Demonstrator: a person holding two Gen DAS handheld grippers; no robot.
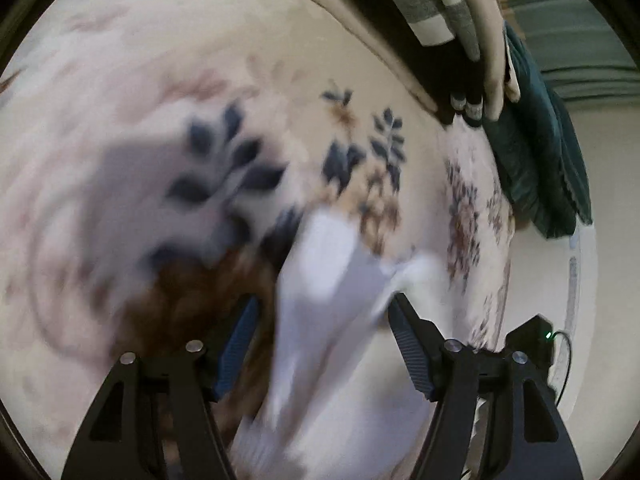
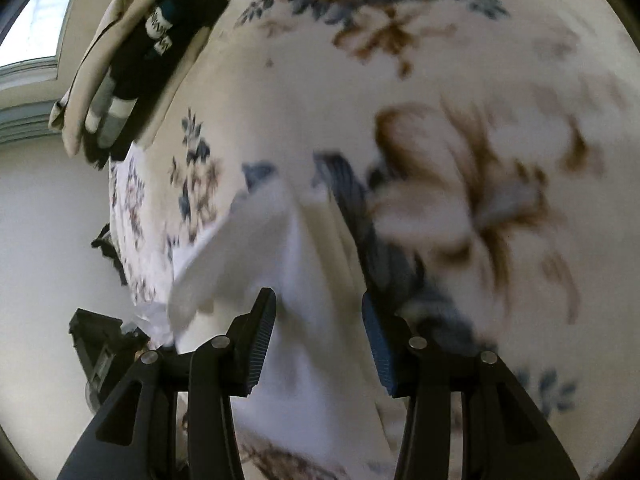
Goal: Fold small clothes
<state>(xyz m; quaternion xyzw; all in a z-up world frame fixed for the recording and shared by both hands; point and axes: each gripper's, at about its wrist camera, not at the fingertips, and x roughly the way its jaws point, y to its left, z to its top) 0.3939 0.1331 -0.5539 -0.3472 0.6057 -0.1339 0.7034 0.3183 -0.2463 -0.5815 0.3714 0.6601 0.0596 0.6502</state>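
A small white garment (image 1: 324, 320) lies on a floral bedspread (image 1: 280, 80), blurred by motion. In the left wrist view it runs between the open fingers of my left gripper (image 1: 322, 312), which are apart and not pinching it. In the right wrist view the same white garment (image 2: 304, 280) lies between the open fingers of my right gripper (image 2: 318, 312), with a flap spreading to the left. Whether either gripper touches the cloth I cannot tell.
A pile of dark, grey-striped and beige clothes (image 1: 448, 20) sits at the bed's far edge, also in the right wrist view (image 2: 132, 52). A dark green folded cloth (image 1: 540, 160) lies beside it. The other gripper's black body (image 1: 536, 340) shows at the right, and at the lower left of the right wrist view (image 2: 100, 340).
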